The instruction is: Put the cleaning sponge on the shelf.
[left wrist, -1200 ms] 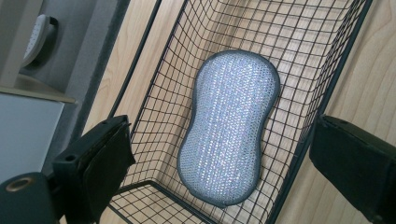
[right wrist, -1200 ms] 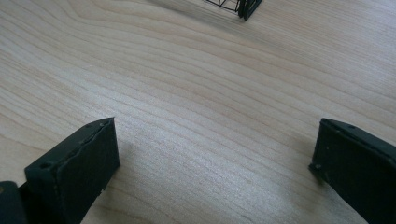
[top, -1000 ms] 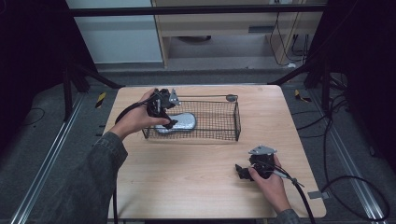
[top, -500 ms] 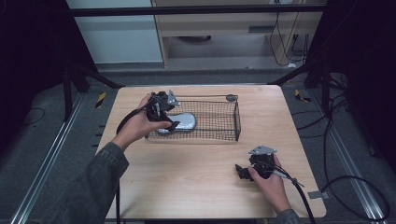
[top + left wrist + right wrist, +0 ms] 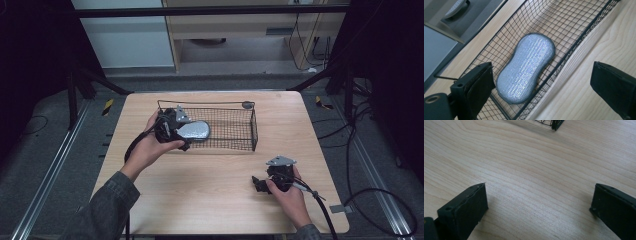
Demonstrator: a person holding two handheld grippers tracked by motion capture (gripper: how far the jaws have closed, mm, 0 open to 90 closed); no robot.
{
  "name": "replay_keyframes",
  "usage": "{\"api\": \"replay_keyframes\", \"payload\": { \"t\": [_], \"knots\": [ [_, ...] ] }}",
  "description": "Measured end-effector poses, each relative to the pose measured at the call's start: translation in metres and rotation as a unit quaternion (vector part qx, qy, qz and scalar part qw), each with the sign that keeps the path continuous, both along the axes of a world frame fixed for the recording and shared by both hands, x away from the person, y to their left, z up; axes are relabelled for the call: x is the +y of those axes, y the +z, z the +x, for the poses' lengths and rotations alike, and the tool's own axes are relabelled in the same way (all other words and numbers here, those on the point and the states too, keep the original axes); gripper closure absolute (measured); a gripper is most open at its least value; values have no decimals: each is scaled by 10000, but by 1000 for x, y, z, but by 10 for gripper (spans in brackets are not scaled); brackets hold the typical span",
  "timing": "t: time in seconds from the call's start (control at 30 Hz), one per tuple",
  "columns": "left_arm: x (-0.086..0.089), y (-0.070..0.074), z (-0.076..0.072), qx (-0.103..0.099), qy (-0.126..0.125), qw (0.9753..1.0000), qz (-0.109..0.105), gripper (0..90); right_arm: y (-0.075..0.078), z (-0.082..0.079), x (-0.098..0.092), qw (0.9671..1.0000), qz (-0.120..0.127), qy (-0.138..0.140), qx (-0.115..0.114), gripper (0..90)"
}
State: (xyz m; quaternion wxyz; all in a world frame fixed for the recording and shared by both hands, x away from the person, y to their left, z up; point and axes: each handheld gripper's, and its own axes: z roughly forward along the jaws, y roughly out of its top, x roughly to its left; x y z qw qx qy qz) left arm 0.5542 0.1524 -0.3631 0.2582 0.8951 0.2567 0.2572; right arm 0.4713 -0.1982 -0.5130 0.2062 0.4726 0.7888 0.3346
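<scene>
sponge, silver-grey and peanut-shaped with a dark edge, lies flat on the floor of the black wire basket, at the basket's left end as the high view shows it. nothing grips it. the basket stands on the far half of the light wooden table, its long side running across the table.

left hand-held gripper hangs over the basket's left end, held by the person's left hand, which comes up from the near left of the basket. in the left gripper view its two black jaws are spread wide and released: one jaw hangs over the inside of the basket just beside the sponge's near end, the other over the bare table outside the basket's near wall, so the basket's wire wall runs between them. neither jaw touches the sponge.

right hand-held gripper is well apart from the basket, low over the table near the basket's right corner on the person's side, held in the right hand. in the right gripper view its jaws also stand wide and released with only wood grain between them, and a corner of the basket shows at the far edge.
</scene>
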Motion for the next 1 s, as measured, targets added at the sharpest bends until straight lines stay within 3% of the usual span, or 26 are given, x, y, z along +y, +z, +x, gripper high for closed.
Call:
{"api": "replay_keyframes", "payload": {
  "t": [0.33,0.43,0.6,0.83,1.0],
  "knots": [
    [13,-11,-33,-77,308,9983,-492,46,0,0,0,10000,8,4,7,8],
    [17,-17,-46,-140,349,9976,-582,48,0,0,0,10000,2,11,-1,8],
    [22,-26,-56,-193,442,9970,-607,49,0,0,0,10000,5,14,1,8],
    [34,-49,-73,92,576,9944,-885,30,0,0,0,10000,-6,15,0,8],
    [46,-67,-81,194,740,9943,-737,30,0,-1,0,10000,-5,20,0,8]
  ]
}}
